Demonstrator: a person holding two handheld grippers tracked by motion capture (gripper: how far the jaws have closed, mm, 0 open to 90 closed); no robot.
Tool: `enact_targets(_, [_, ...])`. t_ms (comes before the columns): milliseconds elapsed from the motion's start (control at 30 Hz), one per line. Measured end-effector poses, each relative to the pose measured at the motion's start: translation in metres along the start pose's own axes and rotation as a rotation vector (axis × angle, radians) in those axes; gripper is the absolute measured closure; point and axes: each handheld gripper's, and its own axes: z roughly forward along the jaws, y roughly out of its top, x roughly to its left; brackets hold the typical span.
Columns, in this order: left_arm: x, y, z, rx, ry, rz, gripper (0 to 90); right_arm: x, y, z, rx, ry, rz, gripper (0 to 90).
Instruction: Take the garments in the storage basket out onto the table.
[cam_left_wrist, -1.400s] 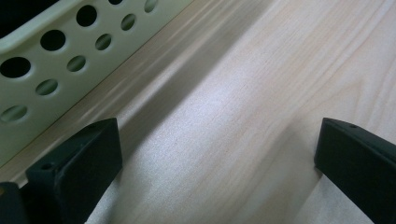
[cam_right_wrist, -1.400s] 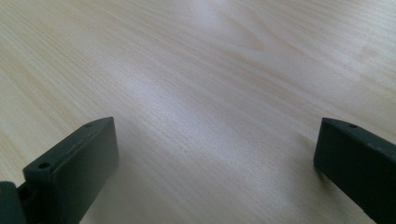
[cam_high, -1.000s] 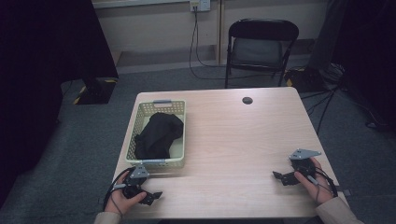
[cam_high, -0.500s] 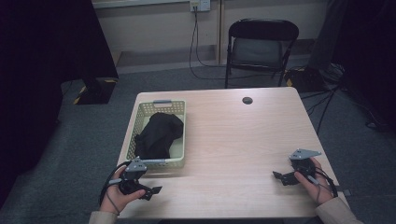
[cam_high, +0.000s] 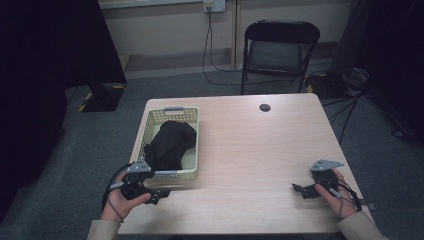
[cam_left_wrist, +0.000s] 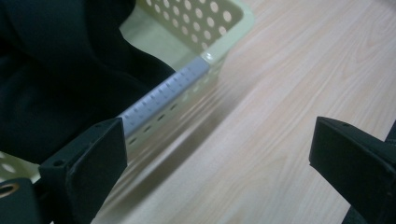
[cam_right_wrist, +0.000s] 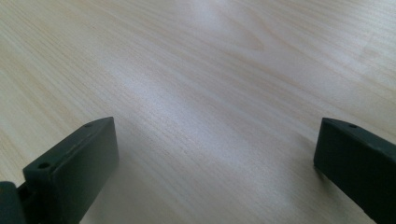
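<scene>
L gripper (cam_high: 159, 196) low at the table (cam_high: 250, 150) edge, fingers (cam_left_wrist: 88, 163) spread wide, nothing btwn them. Basket (cam_left_wrist: 205, 60) sits just ahead and off to one side of my L fingers, its grey handle (cam_left_wrist: 163, 93) right by one fingertip, can't tell if touching. Black cloth (cam_left_wrist: 56, 79) bundled inside basket, just past that handle. R gripper (cam_high: 301, 190) well apart on the other side, fingers (cam_right_wrist: 74, 163) wide open too, holding nothing, bare wood in front.

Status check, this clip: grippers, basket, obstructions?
Left gripper open at basket near handle. Right gripper open over bare table. Black cloth in basket. Nothing obstructing.
</scene>
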Motion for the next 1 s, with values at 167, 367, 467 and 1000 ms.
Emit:
enact_targets(167, [0.007, 0.013, -0.004, -0.012, 0.013, -0.016, 3.6, 0.000, 0.000, 0.000, 0.000, 0.000, 0.000, 0.0])
enact_targets(367, [0.014, 0.027, -0.005, -0.018, 0.031, -0.030, 3.6, 0.000, 0.000, 0.000, 0.000, 0.000, 0.000, 0.0])
enact_targets(467, [0.017, 0.033, -0.003, -0.021, 0.042, -0.035, 3.6, 0.000, 0.000, 0.000, 0.000, 0.000, 0.000, 0.0])
enact_targets(1000, [0.032, 0.060, 0.010, -0.043, 0.125, -0.049, 3.6, 0.000, 0.000, 0.000, 0.000, 0.000, 0.000, 0.0])
